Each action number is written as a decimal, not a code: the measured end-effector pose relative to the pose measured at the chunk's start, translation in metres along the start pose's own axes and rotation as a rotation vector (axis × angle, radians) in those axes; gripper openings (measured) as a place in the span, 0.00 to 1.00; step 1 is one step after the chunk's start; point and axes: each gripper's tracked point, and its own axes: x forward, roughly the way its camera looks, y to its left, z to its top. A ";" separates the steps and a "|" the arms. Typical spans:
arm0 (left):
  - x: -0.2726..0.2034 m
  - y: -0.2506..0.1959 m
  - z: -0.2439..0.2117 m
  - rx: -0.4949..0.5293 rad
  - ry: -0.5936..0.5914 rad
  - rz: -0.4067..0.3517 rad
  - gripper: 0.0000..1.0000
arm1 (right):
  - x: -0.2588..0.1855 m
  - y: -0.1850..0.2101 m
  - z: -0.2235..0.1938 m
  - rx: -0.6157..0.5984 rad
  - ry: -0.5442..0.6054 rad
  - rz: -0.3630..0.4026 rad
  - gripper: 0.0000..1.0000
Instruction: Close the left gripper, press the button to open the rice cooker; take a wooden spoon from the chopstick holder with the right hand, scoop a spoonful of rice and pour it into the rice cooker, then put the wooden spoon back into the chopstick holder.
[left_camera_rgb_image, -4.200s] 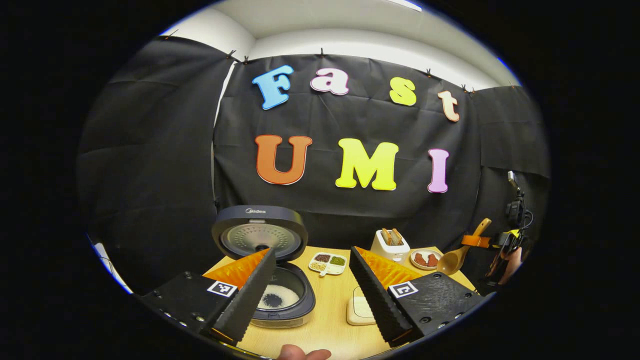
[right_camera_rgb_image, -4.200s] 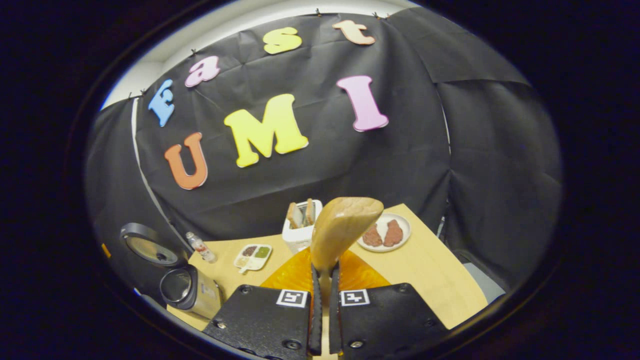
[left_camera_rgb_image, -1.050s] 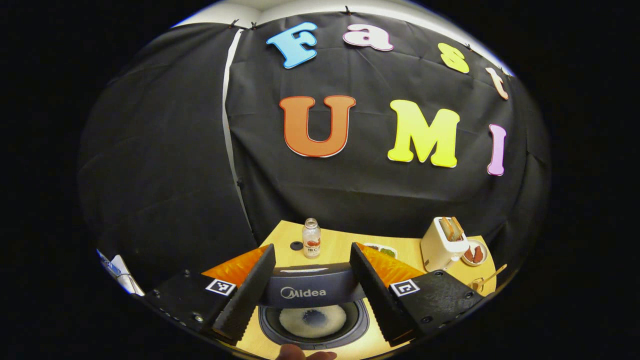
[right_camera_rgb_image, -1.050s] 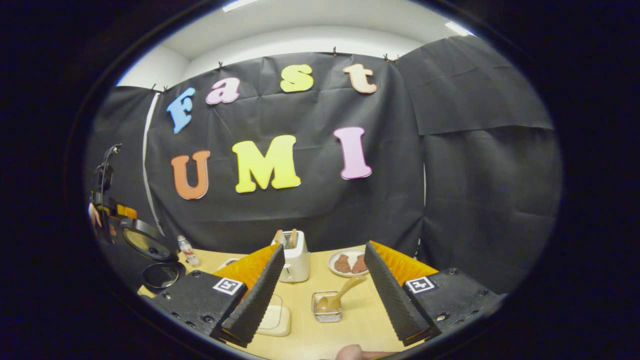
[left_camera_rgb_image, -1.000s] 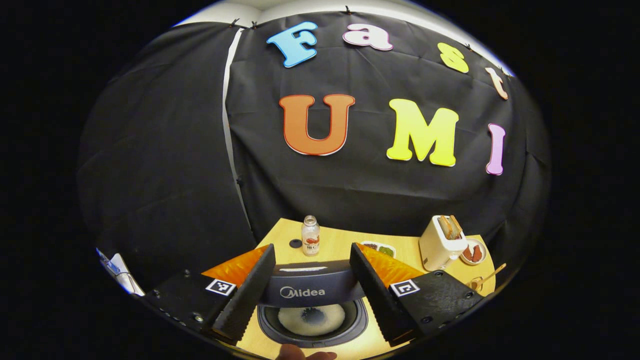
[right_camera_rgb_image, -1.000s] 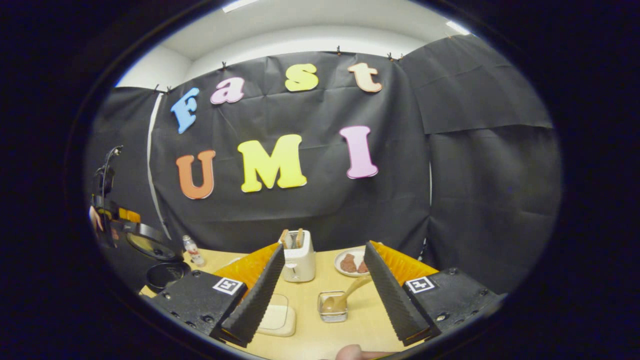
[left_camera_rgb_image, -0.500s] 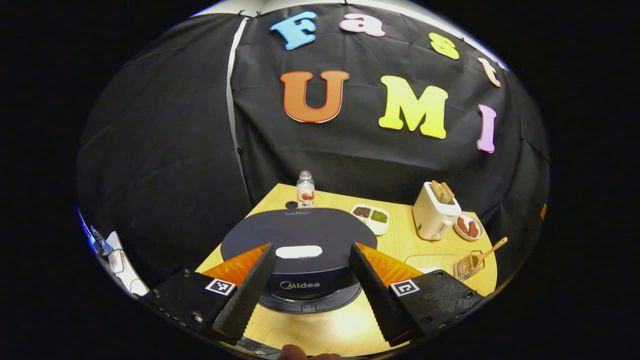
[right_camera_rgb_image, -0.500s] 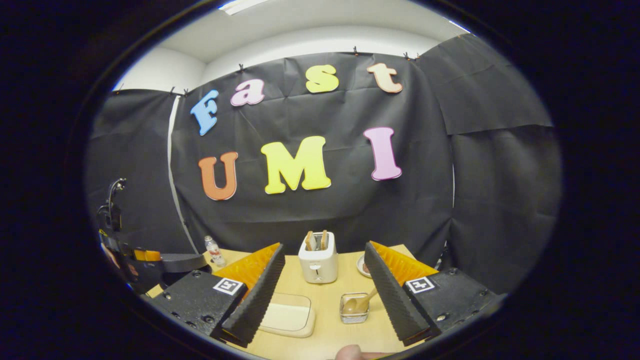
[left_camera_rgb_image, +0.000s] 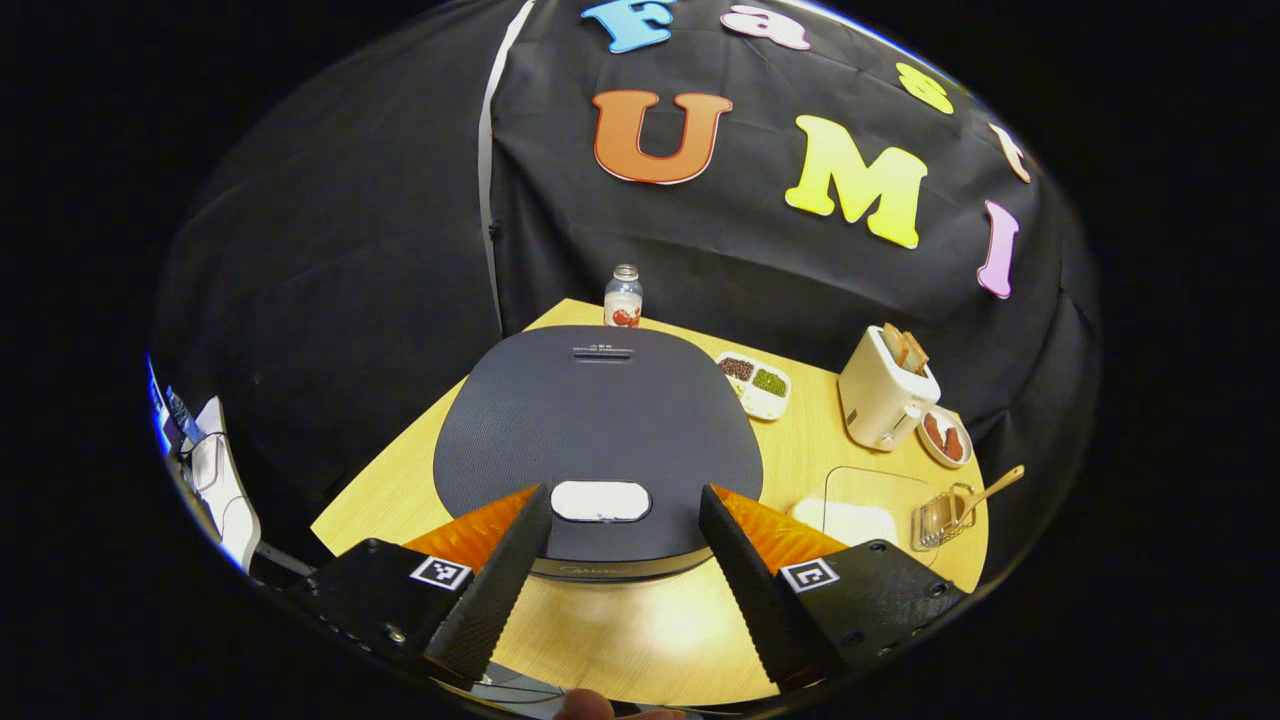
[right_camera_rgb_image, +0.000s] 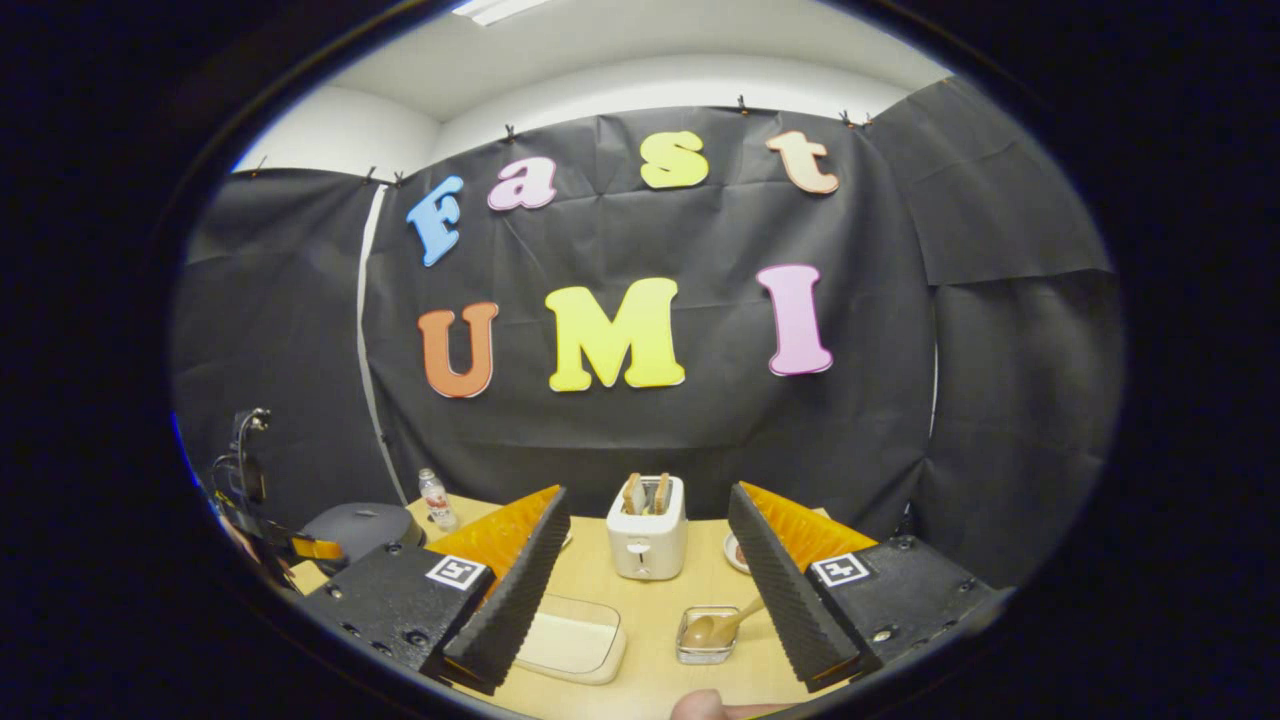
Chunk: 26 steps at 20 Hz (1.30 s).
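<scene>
The rice cooker (left_camera_rgb_image: 598, 420) stands with its dark grey lid down, and its white button (left_camera_rgb_image: 600, 500) lies between the tips of my left gripper (left_camera_rgb_image: 622, 495). That gripper is open, with nothing held, and hovers over the cooker's front edge. In the right gripper view the cooker (right_camera_rgb_image: 360, 525) sits far left. The wooden spoon (right_camera_rgb_image: 715, 628) rests in the wire chopstick holder (right_camera_rgb_image: 690, 650), bowl down and handle leaning right. My right gripper (right_camera_rgb_image: 647, 495) is open and empty, pulled back above the holder. The lidded rice box (right_camera_rgb_image: 570, 640) lies to the holder's left.
A white toaster (right_camera_rgb_image: 648, 540) with bread stands behind the holder, and a plate of meat (left_camera_rgb_image: 945, 438) lies beside it. A divided dish (left_camera_rgb_image: 755, 383) and a small bottle (left_camera_rgb_image: 622, 296) are behind the cooker. The holder (left_camera_rgb_image: 935, 520) is near the table's right edge.
The cooker's lid has swung down from upright to shut under my left gripper. The right gripper, shut on the spoon 4.2 s ago, is open with the spoon in the holder.
</scene>
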 end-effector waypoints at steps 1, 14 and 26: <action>0.002 0.001 0.000 0.004 0.000 0.006 0.97 | 0.005 0.000 0.000 -0.002 0.001 0.008 1.00; 0.013 0.003 -0.020 0.017 0.016 0.076 0.99 | 0.074 -0.005 -0.029 0.047 0.059 0.109 1.00; -0.029 -0.009 0.023 0.029 -0.190 -0.024 0.95 | 0.011 0.029 0.020 0.013 -0.048 0.044 1.00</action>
